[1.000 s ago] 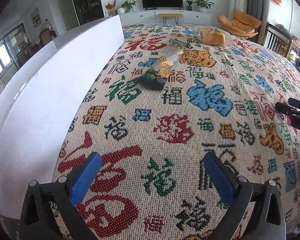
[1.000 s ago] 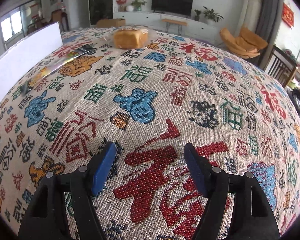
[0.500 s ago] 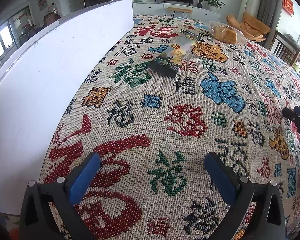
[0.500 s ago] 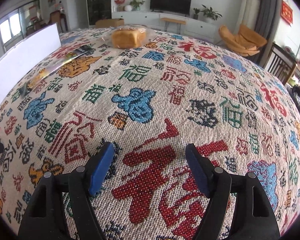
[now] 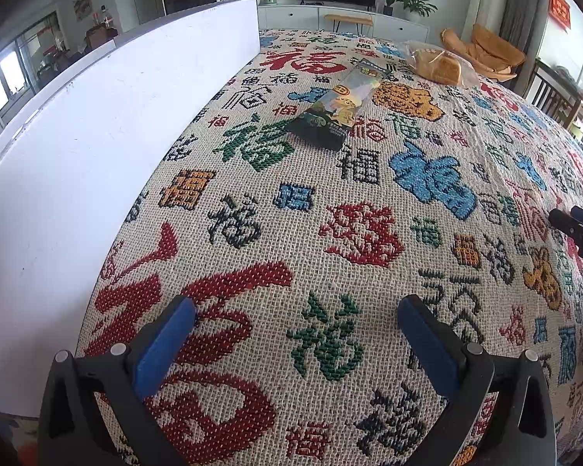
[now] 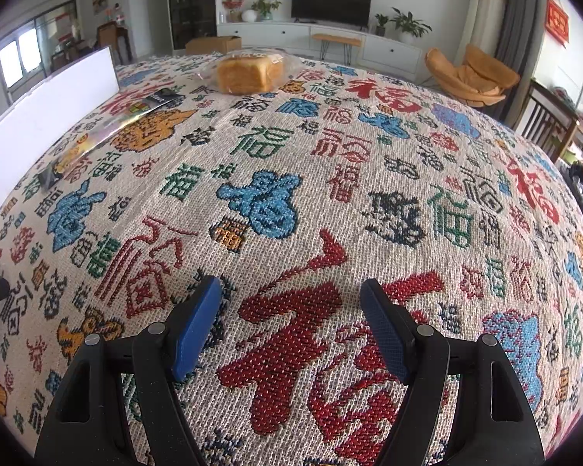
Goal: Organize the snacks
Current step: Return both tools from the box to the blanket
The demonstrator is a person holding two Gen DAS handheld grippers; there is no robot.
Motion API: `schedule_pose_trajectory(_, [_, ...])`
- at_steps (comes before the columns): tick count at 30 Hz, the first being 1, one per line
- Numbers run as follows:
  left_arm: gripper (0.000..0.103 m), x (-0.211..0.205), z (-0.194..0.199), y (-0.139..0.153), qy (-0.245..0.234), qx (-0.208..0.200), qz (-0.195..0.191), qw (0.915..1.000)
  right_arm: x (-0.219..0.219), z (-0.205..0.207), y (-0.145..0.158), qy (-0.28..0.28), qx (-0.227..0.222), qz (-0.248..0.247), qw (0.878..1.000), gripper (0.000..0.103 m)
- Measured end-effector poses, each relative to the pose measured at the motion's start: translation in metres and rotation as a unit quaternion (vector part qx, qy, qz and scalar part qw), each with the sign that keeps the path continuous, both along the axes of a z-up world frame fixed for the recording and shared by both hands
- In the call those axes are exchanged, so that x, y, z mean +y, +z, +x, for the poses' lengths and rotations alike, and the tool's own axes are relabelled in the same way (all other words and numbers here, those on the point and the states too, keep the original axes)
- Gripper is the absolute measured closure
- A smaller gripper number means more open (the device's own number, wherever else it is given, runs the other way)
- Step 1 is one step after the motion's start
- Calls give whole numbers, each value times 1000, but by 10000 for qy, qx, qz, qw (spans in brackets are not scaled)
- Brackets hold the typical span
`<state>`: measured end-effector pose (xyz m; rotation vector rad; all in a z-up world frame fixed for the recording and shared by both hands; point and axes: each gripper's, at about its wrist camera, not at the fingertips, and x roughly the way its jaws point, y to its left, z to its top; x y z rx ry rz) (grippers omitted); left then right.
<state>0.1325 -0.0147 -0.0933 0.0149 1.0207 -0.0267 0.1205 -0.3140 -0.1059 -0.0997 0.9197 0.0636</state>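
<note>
**Left hand-held gripper nearer the snack packet**

The left hand-held gripper [image 5: 295, 324] has advanced toward the packet [image 5: 336, 110], which now lies closer at 12 o'clock on the desk [image 5: 369, 233], beside the white board [image 5: 97, 136]. The bread [image 6: 248, 72] sits beyond, at 1 o'clock. The right hand-held gripper [image 6: 291, 310] hovers; both jaws gape wide, empty.

The woven cloth [image 5: 369, 233] covering the desk repeats the Chinese character 福 in red, green, blue, black and orange, in many script styles. The flat snack packet [image 5: 336, 110] carries a round yellow badge and small print, too small to read. A red wall hanging [image 6: 557, 25] bears illegible characters.
</note>
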Motion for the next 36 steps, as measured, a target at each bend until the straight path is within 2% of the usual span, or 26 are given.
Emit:
schedule_pose_trajectory(27, [0,1,2,0,-102,101,-9,9999,0,1,0,-10,8,20,10000,26])
schedule_pose_trajectory(32, [0,4,2,2,-157,143,-131,9997,1,1,0,-9,7,18,10000,26])
schedule_pose_trajectory(36, [0,12,1,6,-186,82,-528,9984,1,1,0,-13,-4,-16,10000,26])
